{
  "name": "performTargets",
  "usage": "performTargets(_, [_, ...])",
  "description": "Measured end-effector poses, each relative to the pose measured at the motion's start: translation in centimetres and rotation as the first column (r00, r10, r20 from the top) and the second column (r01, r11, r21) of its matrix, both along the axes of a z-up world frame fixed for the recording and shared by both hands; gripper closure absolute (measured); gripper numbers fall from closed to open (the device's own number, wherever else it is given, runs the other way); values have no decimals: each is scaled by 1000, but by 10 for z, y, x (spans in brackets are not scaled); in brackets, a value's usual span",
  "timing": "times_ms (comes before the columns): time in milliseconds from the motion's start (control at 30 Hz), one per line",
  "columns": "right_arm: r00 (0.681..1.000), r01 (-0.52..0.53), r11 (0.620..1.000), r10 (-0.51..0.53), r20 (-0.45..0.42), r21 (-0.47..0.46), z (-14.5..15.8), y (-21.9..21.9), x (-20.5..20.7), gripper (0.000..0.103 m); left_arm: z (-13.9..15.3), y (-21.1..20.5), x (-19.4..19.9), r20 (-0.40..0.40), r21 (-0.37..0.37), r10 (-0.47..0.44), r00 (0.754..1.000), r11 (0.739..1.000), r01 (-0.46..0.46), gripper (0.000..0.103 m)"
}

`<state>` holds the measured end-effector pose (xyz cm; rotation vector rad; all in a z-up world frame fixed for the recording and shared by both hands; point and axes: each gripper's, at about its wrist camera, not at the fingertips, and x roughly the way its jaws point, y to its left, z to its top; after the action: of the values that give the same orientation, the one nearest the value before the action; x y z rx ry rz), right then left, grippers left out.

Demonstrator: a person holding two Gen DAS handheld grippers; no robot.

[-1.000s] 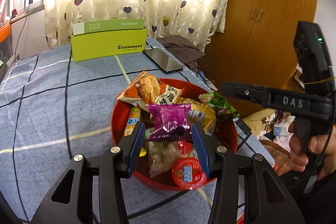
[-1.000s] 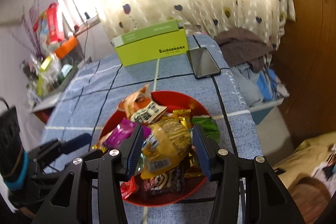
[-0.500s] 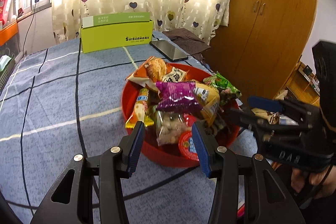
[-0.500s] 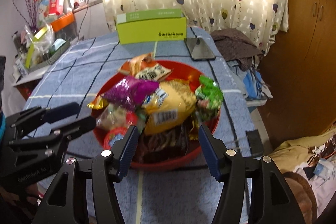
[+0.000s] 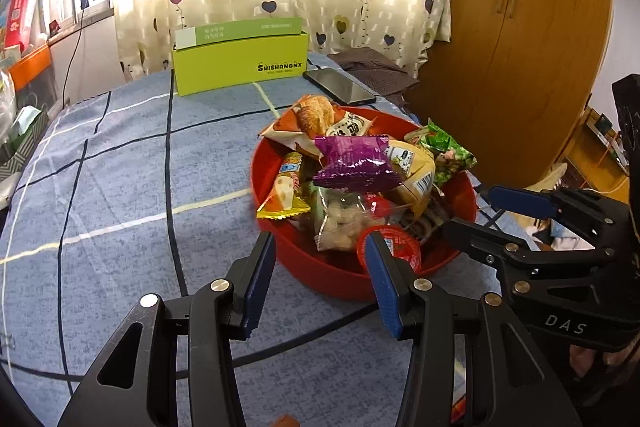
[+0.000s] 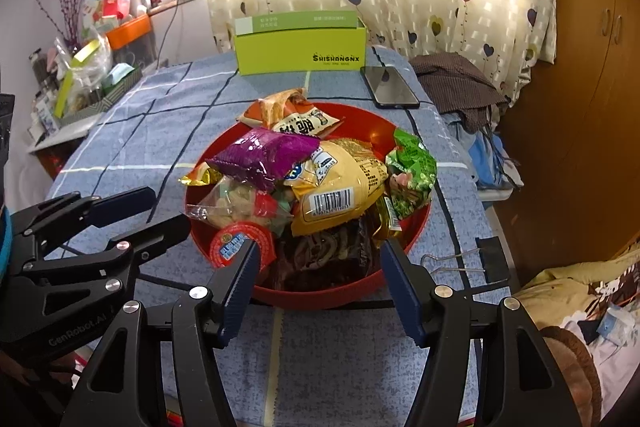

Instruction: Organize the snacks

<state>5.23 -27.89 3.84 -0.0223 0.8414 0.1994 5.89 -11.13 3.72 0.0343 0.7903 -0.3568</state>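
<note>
The left claw (image 5: 322, 275) hangs low, just in front of the near rim of the red bowl (image 5: 320, 279). Its two blue pads are apart and nothing is between them. The right claw (image 6: 316, 279) is also just in front of the red bowl, at its near edge. Its jaws are opening, and nothing is between them.

The bowl is piled with snacks. Past the left claw, a round red jelly cup (image 5: 390, 247) sits right by its right pad. Behind that cup lies a clear bag of nuts (image 5: 344, 223). On top of the pile is a purple packet (image 5: 354, 163), with a big yellow bag (image 6: 340, 187) beside it. A green packet (image 6: 412, 171) leans on the rim, to the far right of the right claw. A dark brown packet (image 6: 324, 251) lies closest to the right claw.

Far beyond both claws, a green box (image 5: 240, 63) stands on the blue cloth (image 5: 120, 167). A black phone (image 5: 340, 87) lies next to the box.
</note>
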Motion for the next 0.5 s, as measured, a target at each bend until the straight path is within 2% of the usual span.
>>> performTargets(500, [1000,-11,1000,11,-23,-9,-5,2,1,41,-2,-9,2,-25,45,4,1000,999,-3,55])
